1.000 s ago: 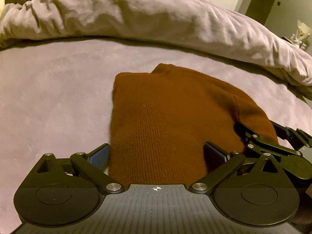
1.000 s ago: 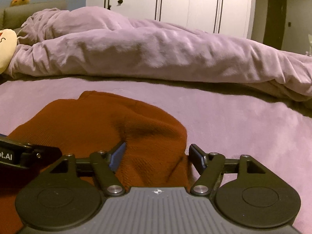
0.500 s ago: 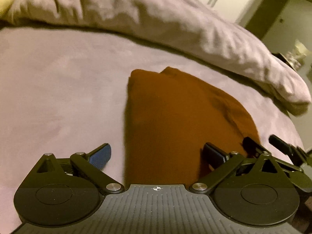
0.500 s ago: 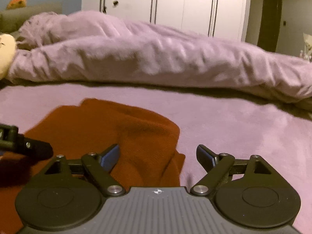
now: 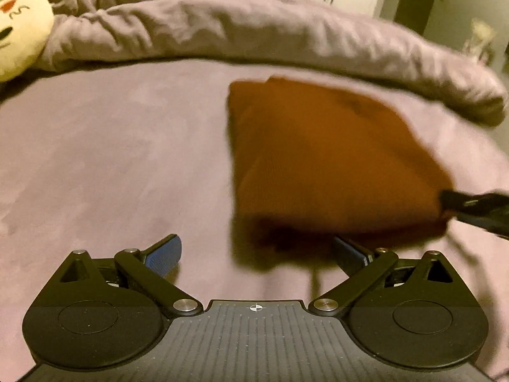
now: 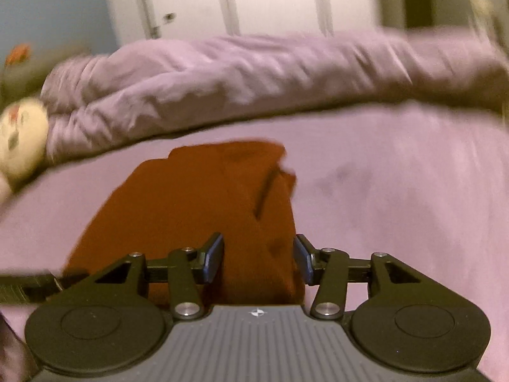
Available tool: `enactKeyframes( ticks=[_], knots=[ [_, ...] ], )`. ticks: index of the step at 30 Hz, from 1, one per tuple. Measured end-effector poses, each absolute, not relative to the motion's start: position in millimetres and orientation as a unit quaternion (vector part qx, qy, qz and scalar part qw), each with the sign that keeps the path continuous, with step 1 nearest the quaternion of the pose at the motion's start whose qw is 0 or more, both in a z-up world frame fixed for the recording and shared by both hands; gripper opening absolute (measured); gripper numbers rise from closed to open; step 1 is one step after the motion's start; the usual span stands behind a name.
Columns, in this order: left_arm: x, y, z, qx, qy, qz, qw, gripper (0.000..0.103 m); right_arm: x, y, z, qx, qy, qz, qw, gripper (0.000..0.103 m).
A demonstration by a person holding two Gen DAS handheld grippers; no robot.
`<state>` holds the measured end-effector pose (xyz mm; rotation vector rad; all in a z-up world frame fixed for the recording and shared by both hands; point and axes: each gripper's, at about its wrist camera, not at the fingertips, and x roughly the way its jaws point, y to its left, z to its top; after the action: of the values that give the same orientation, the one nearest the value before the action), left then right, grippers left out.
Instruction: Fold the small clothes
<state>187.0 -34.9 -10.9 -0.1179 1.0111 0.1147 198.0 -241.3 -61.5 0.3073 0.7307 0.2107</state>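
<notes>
Broadly, the whole scene sits on a bed sheet (image 5: 95, 159) in pale mauve, which spreads under and ahead of both my tongs, and a rumpled duvet (image 5: 254, 31) of the same colour is heaped across the far side, beyond everything I am working on. A white wardrobe (image 6: 270, 0) stands behind the duvet in the right wrist view. The brown knitted garment (image 5: 318, 159) lies folded on the sheet, ahead and to the right of my left gripper (image 5: 256, 254), with its near edge lifted off the sheet and casting a shadow just in front of that tool. My left gripper is released, its blue pads spread wide with bare sheet between them, though the right pad is partly covered by the hanging cloth. My right gripper (image 6: 259, 259) has the near right part of the garment (image 6: 197, 197) bunched between its fingers; the pads stand close to the fabric, but through the blur I cannot tell whether they are clamped on it. A cream plush toy (image 5: 19, 31) rests far left of my left gripper, against the duvet.
</notes>
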Motion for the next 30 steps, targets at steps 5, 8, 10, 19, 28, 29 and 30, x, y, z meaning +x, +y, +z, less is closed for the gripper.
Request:
enactKeyframes(
  ticks=[5,8,10,19,28,29,30],
  knots=[
    [191,-38,-27,-0.042,0.496,0.077,0.864,0.097,172,-256,-81,0.238,0.385,0.118,0.884,0.047],
    [199,-38,-25,-0.052,0.491,0.080,0.866,0.095,173,-261,-90,0.315,0.383,0.145,0.856,0.047],
    [203,-34,-27,-0.063,0.490,0.082,0.866,0.095,182,-261,-95,0.366,0.382,0.149,0.836,0.047],
    [198,-20,-32,-0.109,0.481,0.097,0.865,0.090,208,-269,-113,0.443,0.368,0.114,0.809,0.021],
    [181,-19,-24,-0.113,0.468,0.156,0.862,0.087,204,-272,-104,0.416,0.354,0.111,0.830,0.020],
    [178,-24,-23,-0.092,0.469,0.152,0.865,0.085,204,-273,-103,0.418,0.354,0.112,0.829,0.020],
    [175,-27,-23,-0.075,0.468,0.150,0.868,0.083,203,-273,-102,0.418,0.354,0.113,0.829,0.020]
  ],
)
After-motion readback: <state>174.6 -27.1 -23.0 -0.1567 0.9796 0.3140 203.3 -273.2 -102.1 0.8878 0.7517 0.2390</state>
